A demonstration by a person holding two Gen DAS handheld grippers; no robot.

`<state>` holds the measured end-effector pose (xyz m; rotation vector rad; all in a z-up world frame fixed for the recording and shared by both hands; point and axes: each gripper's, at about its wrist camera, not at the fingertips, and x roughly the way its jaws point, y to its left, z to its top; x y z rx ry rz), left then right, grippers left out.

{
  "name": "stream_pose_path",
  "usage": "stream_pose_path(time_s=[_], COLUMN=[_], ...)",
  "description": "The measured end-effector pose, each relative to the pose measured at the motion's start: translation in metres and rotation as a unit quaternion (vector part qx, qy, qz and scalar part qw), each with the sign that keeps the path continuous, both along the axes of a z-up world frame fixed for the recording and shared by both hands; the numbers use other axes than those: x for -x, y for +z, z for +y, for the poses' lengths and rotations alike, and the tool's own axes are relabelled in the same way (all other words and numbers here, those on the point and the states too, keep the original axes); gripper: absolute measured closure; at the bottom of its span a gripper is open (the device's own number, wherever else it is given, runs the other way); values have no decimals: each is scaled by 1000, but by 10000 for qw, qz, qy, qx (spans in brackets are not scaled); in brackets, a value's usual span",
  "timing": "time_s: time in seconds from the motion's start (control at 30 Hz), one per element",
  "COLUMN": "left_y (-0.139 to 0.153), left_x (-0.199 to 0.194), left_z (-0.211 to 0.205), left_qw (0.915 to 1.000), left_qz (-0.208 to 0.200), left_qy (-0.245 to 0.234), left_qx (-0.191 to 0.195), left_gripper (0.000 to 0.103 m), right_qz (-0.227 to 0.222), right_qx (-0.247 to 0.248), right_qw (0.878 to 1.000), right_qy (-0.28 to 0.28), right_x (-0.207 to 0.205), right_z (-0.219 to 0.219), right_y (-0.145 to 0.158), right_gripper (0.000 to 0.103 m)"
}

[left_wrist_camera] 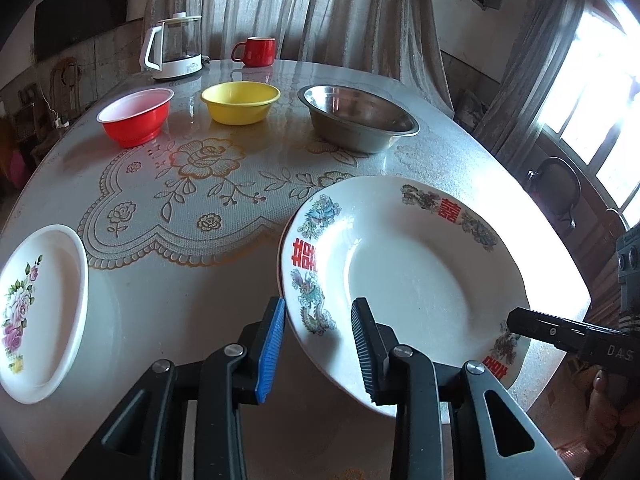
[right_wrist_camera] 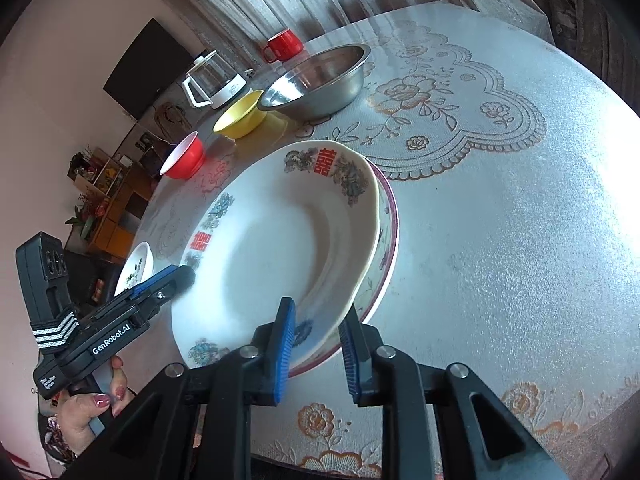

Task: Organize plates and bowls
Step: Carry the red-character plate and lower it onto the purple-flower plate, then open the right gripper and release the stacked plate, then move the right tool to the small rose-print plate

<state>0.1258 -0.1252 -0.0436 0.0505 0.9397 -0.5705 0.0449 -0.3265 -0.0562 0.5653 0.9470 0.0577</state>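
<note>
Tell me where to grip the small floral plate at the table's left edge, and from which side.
Take the small floral plate by its raised rim, one finger above and one beneath, coming from the table-edge side with the left tool. It lies flat, so only the lip offers purchase.

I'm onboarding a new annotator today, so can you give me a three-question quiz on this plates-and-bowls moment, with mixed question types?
1. True or false: the double-happiness plate lies flat on the table.
2. Multiple choice: what sits directly under that plate? A) the yellow bowl B) a pink-rimmed plate C) the steel bowl
3. Fill in: the bowl nearest the kettle is coloured ____.

Key
1. False: it tilts, with the left gripper and the right gripper each straddling its rim.
2. B
3. Red: the red bowl.
</note>
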Motion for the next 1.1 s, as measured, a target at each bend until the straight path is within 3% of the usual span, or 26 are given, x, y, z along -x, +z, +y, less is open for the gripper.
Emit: stream_pose_path(time_s=[0.17,0.33,0.43,0.47,0.53,0.67,0.73,0.83,0.97,1.1], left_y=[-3,-4,-4,-3,0,9,12,14,14,14], left_x=[4,4,3,3,5,12,16,22,25,27], left_z=[-2,-7,-1,2,9,18,22,31,44,64], left_qw=[10000,9998,9999,9999,9996,9989,9987,9982,9985,9982], left_qz=[-36,-144,-76,-66,-74,-214,-280,-356,-394,-484], left_qy=[-33,-38,-72,-66,-54,-99,-116,-58,53,284], left_qx=[-27,-122,28,95,278,410,420,481,377,207], left_gripper=[69,64,63,60,44,38,27,14,10,2], right_qz=[-30,-130,-154,-148,-158,-221,-343,-606,-844,-806], right_qx=[-19,637,633,608,545,471,598,718,644,700], right_qw=[9999,9978,9976,9976,9978,9974,9960,9939,9935,9943], right_qy=[-99,-92,-247,-280,-356,-490,-568,-585,-405,-37], right_x=[13,9,3,3,4,8,11,13,8,-4], right_z=[-7,-1,-4,-5,-6,-8,-6,0,14,37], right_y=[4,6,2,2,2,5,12,24,33,34], right_gripper=[77,90,90,90,90,88,79,77,69,65])
